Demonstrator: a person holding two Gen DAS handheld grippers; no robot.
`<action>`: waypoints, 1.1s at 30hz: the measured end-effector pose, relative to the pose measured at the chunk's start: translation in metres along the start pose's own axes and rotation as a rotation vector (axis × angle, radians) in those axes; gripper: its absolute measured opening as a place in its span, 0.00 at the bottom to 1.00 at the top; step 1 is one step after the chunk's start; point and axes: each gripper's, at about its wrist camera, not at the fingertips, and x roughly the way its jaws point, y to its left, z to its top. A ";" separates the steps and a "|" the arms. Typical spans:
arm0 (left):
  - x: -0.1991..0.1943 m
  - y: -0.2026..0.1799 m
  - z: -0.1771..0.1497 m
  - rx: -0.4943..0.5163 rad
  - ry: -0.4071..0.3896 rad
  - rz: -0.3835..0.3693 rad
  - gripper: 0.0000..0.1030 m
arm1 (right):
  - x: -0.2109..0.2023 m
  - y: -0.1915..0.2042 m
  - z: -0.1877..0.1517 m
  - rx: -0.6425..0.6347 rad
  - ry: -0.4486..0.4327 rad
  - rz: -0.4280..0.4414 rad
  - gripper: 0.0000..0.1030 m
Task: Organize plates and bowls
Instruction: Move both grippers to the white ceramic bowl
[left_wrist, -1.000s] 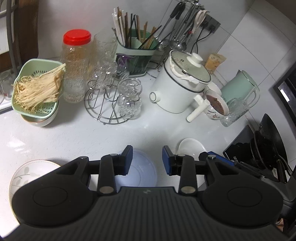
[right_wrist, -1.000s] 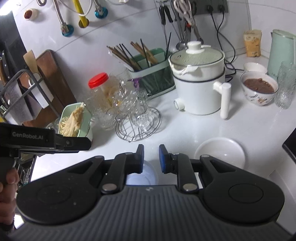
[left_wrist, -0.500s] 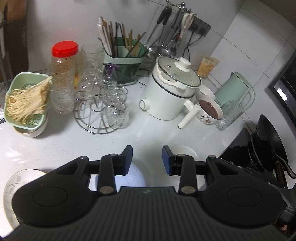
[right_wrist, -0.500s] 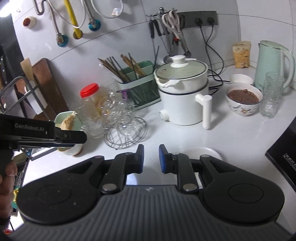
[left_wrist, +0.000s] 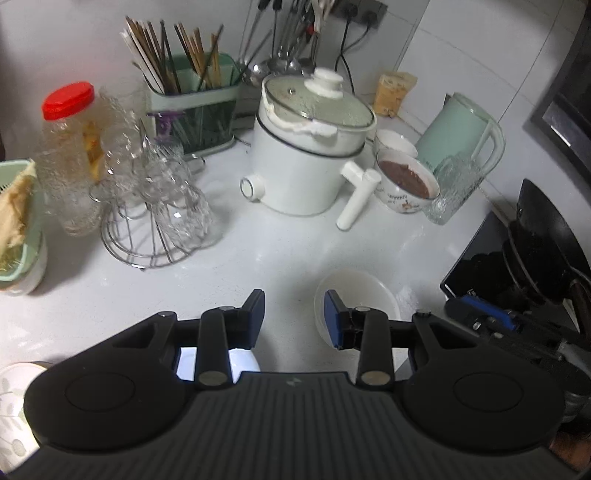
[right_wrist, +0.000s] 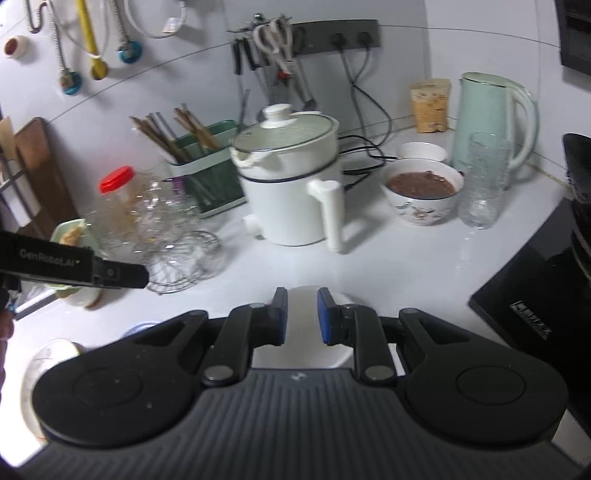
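Note:
An empty white bowl sits on the white counter, just behind the right fingertip of my left gripper. That gripper is open and holds nothing. A bluish-white plate shows under its left finger, and a leaf-patterned plate lies at the lower left. My right gripper hangs over the same white bowl, its jaws nearly together and empty. Both plates appear at its left, the bluish plate and the patterned plate. A flowered bowl of brown food stands by the pot.
A white electric pot, a rack of glasses, a chopstick holder, a red-capped jar and a green kettle line the back. A black stove with a wok borders the right. A green colander sits at left.
Both views have shifted rightwards along the counter. The white bowl is now close to both grippers and the bluish plate has slid under the left one. Jaw gaps are unchanged.

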 end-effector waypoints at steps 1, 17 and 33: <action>0.004 0.000 -0.001 -0.006 0.004 -0.003 0.39 | 0.001 -0.002 -0.001 -0.016 -0.010 -0.022 0.21; 0.099 0.004 -0.006 -0.090 0.131 -0.032 0.49 | 0.060 -0.038 0.000 -0.029 0.041 -0.005 0.37; 0.149 -0.013 -0.002 -0.050 0.237 -0.062 0.52 | 0.118 -0.053 -0.022 0.065 0.218 0.053 0.37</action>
